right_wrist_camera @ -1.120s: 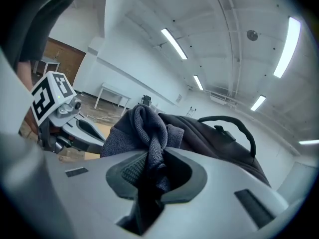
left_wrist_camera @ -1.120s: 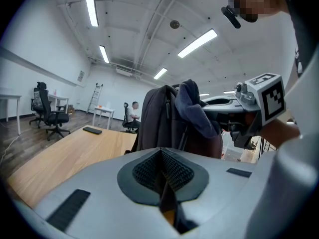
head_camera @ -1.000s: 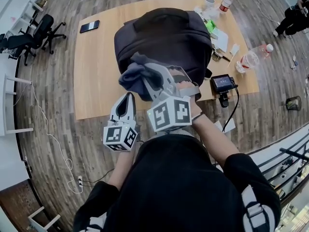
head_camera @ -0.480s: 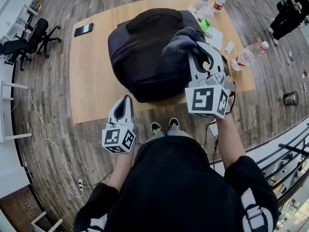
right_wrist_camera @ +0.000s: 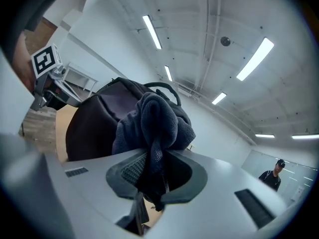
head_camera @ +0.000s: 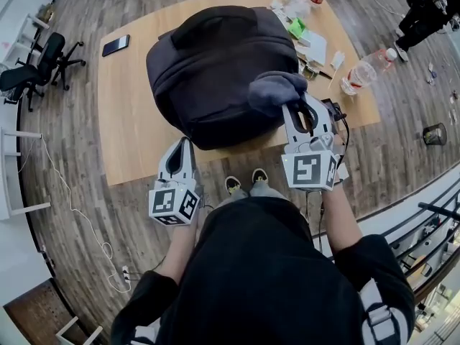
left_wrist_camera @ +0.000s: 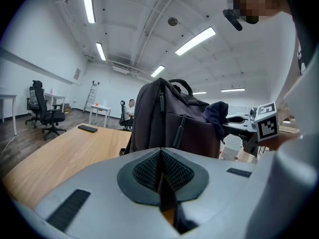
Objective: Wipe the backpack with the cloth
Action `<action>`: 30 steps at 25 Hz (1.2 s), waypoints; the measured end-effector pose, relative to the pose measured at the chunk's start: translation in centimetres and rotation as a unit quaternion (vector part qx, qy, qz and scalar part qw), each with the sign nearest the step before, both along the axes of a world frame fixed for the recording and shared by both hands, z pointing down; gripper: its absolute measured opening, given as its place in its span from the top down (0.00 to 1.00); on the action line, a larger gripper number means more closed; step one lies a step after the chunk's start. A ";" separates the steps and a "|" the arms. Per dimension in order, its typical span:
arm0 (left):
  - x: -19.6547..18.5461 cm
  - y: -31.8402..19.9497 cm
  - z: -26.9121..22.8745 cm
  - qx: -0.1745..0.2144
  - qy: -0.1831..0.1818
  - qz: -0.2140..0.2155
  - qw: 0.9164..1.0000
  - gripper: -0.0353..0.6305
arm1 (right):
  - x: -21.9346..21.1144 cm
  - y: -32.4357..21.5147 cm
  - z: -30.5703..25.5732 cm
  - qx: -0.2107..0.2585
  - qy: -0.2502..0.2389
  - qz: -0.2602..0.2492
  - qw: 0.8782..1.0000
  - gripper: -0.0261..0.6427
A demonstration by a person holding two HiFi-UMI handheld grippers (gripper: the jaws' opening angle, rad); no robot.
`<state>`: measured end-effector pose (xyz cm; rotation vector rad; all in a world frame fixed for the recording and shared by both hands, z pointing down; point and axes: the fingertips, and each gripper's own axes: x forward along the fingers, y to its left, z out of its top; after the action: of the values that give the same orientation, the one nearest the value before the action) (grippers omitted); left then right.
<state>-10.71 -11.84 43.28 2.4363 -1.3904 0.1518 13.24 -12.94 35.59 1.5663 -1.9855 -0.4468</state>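
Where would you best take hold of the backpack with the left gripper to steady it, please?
Probably by the top carry handle. It arches clear of the backpack, leaving a gap that one jaw could slip through, while the bulging fabric body offers nothing thin to pinch. The bag stands upright, so come down from above. The left gripper is shut and empty, so it must open first.

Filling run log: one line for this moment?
step: wipe | right tool: shut on cloth, at right side of backpack | left tool: shut, empty, off table
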 end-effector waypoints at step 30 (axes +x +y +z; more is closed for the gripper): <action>-0.4 2.0 1.0 -0.015 -0.015 -0.028 0.999 0.92 | -1.7 5.6 25.9 -0.249 -0.107 -0.010 0.963 0.86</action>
<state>-11.12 -9.89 44.23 2.3788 -1.4564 0.1950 11.52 -7.36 61.51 1.3121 -2.0633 0.2186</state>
